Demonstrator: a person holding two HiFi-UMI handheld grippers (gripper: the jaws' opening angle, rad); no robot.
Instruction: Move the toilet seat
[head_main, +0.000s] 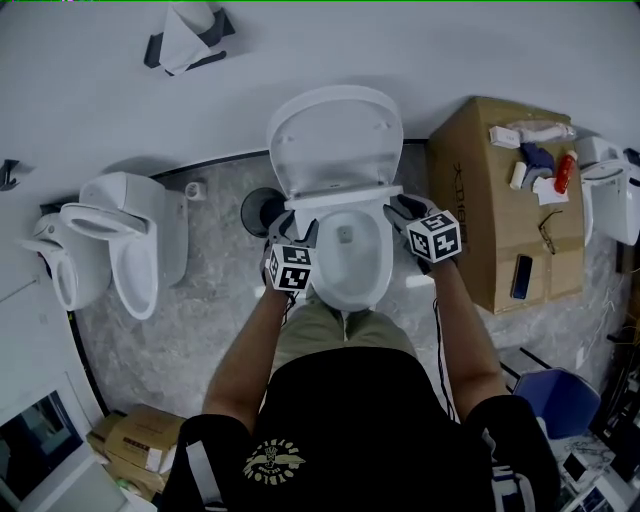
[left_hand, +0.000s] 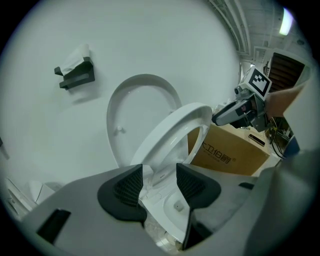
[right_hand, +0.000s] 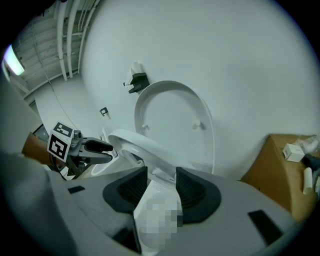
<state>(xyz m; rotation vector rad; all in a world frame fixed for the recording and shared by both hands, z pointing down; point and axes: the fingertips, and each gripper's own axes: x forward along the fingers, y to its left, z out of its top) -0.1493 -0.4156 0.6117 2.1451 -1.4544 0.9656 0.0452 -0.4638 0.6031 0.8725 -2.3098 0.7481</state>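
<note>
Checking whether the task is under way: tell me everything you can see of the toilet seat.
The seat is a glossy white oval ring with an open middle, plastic by its look. It is half raised and tilted, between the bowl below and the upright lid that leans on the wall. The left gripper and the right gripper each have one side of its rim between their pads and seem to clamp it. Nothing else touches it, and no marks or damage show.
</note>
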